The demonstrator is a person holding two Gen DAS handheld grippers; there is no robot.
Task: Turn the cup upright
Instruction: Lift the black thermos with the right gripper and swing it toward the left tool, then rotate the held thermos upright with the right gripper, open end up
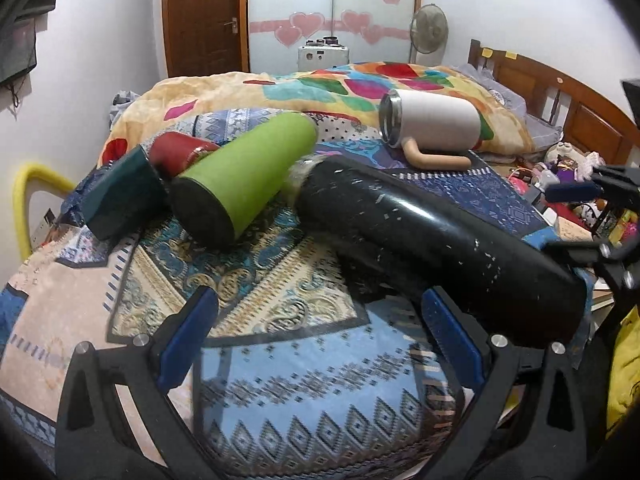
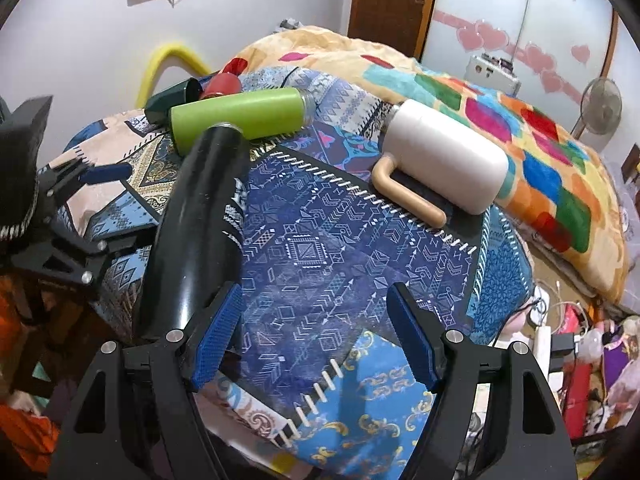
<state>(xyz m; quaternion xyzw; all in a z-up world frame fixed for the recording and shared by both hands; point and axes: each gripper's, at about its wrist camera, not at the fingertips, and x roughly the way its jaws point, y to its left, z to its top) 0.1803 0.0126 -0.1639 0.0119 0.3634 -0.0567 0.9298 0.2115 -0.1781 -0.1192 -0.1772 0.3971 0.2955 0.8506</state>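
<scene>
On patterned cloth ahead of me, 5 cups lie on sides. Black cup nearest, touching my left gripper's right pad; jaws spread, nothing between. My right gripper also spread wide, empty, black cup just left of it. Green cup, red cup, dark teal cup clustered behind; white cup with tan handle apart.

Left wrist view: low, close over the patterned cloths, facing the door. Right wrist view: higher, looking from the right side toward the same wall. Shared: black flask, green cup, white mug.
</scene>
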